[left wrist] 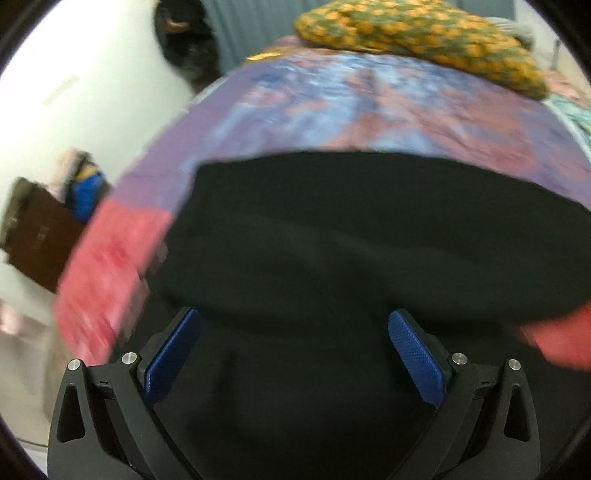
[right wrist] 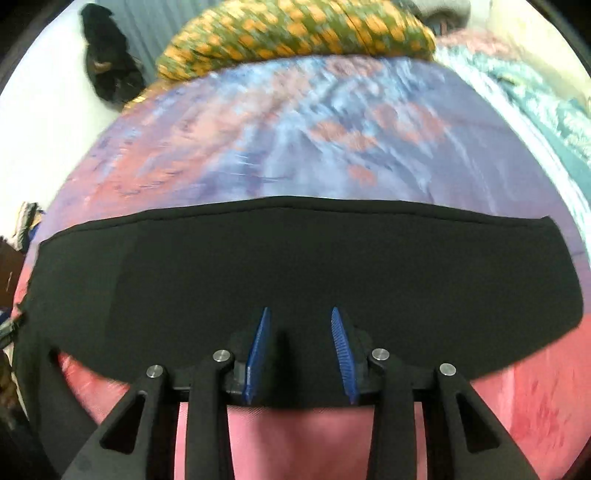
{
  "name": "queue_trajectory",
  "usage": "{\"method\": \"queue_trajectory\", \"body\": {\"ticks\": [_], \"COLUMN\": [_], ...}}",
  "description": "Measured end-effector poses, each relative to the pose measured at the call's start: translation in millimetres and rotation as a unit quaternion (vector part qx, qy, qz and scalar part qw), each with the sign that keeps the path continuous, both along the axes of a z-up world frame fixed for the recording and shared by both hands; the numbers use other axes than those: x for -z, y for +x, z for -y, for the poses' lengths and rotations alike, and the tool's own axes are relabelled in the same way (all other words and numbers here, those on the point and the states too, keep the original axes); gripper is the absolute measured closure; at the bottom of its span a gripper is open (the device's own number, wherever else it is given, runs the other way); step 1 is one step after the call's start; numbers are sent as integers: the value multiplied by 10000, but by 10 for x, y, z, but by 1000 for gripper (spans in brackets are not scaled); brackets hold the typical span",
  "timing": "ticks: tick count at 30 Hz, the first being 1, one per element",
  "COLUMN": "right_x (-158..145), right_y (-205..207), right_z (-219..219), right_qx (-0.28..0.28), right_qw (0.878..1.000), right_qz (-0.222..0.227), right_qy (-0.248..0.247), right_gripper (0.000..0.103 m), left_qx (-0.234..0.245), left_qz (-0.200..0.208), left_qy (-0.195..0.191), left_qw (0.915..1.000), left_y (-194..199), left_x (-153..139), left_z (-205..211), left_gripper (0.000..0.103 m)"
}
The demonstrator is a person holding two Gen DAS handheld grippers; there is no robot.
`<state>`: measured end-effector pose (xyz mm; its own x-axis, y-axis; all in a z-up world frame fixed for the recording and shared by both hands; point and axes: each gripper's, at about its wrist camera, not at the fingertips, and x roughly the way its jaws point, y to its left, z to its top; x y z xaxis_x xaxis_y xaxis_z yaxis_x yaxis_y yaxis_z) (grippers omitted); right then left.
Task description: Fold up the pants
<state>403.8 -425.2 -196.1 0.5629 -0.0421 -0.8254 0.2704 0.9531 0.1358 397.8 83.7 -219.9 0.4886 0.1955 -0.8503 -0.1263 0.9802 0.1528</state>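
Black pants lie flat across a purple, blue and pink bedspread. In the right wrist view the pants form a wide flat band with a stitched far edge, on the bedspread. My left gripper hovers over the cloth near its left end, jaws wide open and empty. My right gripper is above the near edge of the pants, with its blue pads partly apart. I see only flat black cloth below the gap, none pinched. The left wrist view is blurred.
An orange and green patterned bundle lies at the far side of the bed. Teal patterned fabric is at the right. A dark item hangs by the white wall. Brown furniture stands left of the bed.
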Motion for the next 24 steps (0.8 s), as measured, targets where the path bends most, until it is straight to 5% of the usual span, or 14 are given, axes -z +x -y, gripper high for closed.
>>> {"method": "queue_trajectory", "body": {"ticks": [5, 10, 24], "right_x": [-99, 198, 431], "right_y": [-695, -1283, -1533], "right_z": [-979, -1844, -2053], "right_qx": [-493, -792, 12], "right_qw": [9972, 9957, 9992], "right_qz": [470, 358, 368], "right_qy": [308, 310, 137], "right_gripper": [53, 53, 46], "left_qx": [303, 88, 201], "left_qz": [-247, -145, -100], "left_qy": [-36, -406, -513], "left_qw": [9992, 9990, 9984], "left_y": [-429, -459, -635], "left_x": [231, 371, 377], "left_z": [321, 173, 184], "left_gripper": [1, 0, 1]}}
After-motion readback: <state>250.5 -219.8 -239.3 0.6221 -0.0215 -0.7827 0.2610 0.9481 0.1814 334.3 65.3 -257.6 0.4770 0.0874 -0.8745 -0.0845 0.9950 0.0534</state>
